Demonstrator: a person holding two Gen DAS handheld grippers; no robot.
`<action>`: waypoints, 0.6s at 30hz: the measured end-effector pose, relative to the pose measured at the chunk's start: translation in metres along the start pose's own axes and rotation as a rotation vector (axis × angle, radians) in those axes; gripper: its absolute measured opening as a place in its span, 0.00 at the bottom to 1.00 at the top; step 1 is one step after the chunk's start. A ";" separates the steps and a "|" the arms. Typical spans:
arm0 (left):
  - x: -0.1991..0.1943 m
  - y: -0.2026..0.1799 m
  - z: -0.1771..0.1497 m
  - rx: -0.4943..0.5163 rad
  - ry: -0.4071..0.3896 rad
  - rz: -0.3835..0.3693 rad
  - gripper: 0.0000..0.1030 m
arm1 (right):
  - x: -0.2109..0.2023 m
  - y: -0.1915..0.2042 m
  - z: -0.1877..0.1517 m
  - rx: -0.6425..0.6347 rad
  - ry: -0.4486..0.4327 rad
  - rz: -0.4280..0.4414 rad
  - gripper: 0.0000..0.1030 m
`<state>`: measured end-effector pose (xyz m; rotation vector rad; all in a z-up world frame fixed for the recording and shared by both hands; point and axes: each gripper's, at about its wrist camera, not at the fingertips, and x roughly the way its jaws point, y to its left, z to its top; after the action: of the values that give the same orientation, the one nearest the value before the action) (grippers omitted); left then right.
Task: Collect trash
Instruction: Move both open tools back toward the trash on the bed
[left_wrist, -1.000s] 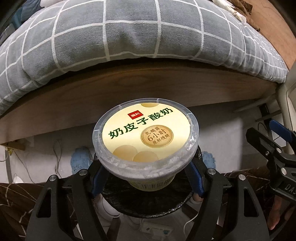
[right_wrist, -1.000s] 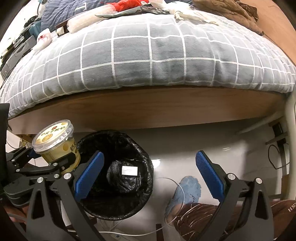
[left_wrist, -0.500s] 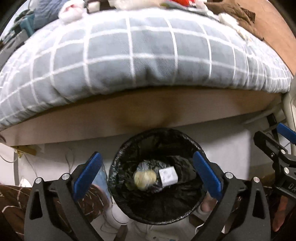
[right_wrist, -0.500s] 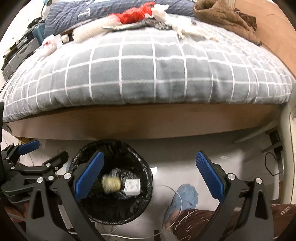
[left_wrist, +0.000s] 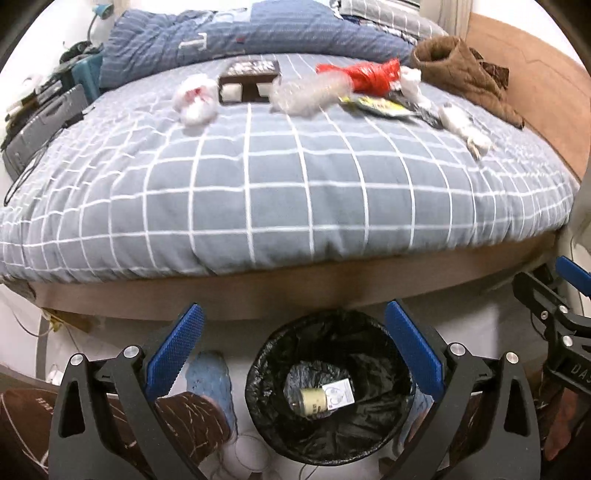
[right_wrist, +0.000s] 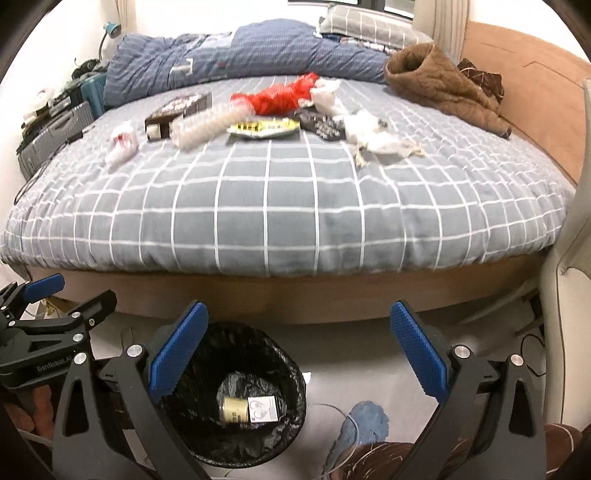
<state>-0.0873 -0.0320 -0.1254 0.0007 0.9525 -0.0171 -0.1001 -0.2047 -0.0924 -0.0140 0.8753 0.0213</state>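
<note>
A black-lined trash bin stands on the floor at the foot of the bed. The yellow yogurt cup lies on its side at the bottom, beside a white card. My left gripper hangs open above the bin with nothing between its blue pads. My right gripper is open and empty too, to the right of the bin. Trash lies on the far part of the bed: a red bag, clear bubble wrap, a yellow wrapper, white tissues, a dark box.
The bed has a grey checked cover and a wooden frame. A brown garment and a blue quilt lie at its head. Cases stand at the left. A person's blue slippers and cables are beside the bin.
My left gripper opened and the yogurt cup dropped into the bin. Both grippers then rose and tilted up, so the top of the bed has come into view.
</note>
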 end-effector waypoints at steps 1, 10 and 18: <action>-0.001 0.002 0.001 -0.005 -0.006 0.000 0.94 | -0.002 -0.001 0.002 0.003 -0.009 -0.001 0.93; -0.019 0.010 0.020 -0.028 -0.065 0.028 0.94 | -0.015 -0.003 0.022 0.005 -0.068 -0.005 0.93; -0.028 0.023 0.046 -0.048 -0.116 0.035 0.94 | -0.014 -0.005 0.043 -0.001 -0.106 -0.009 0.93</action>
<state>-0.0658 -0.0088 -0.0756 -0.0277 0.8370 0.0373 -0.0753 -0.2092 -0.0540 -0.0178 0.7692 0.0137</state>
